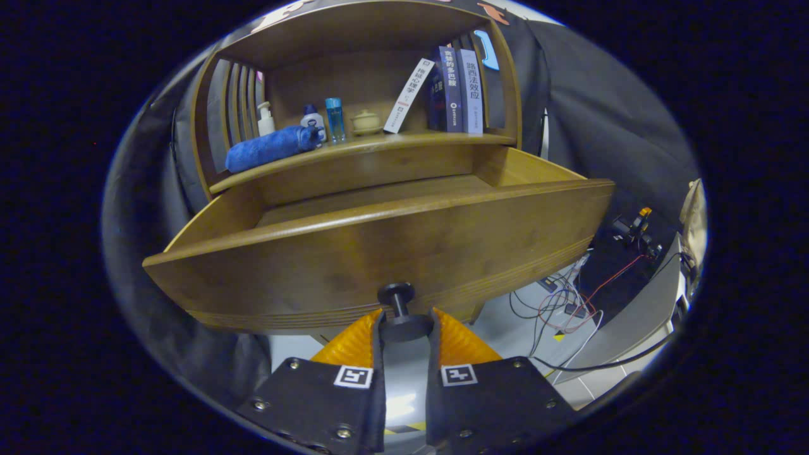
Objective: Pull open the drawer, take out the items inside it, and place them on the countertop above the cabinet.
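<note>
Since our gripper at bottom center has both orange fingers clamped on the black knob, we've got the drawer pulled well out across the middle of the frame. Feels like solid wood to us, stiff and fairly heavy, so that knob's really the only sane place to grab. We can't see any items over its front panel. Upper frame, the countertop already carries a blue towel, bottles and books.
</note>
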A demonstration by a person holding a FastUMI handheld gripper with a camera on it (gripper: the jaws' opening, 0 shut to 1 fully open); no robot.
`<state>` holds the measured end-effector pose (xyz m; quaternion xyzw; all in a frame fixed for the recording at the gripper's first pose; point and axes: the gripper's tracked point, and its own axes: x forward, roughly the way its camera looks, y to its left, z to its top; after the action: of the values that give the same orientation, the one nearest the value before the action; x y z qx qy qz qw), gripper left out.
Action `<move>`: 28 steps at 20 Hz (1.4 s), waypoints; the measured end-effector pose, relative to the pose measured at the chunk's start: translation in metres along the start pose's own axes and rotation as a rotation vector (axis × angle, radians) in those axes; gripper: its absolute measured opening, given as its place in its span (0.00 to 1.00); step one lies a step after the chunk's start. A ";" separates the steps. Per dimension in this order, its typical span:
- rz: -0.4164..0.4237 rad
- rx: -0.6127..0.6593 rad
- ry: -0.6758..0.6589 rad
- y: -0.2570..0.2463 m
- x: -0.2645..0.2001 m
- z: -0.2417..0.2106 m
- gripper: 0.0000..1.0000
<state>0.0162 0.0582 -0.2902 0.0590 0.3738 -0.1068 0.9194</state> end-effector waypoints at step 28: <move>-0.094 -0.127 0.399 0.039 0.095 0.106 0.64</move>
<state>0.1633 0.0611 -0.2805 0.0033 0.5568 -0.1119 0.8230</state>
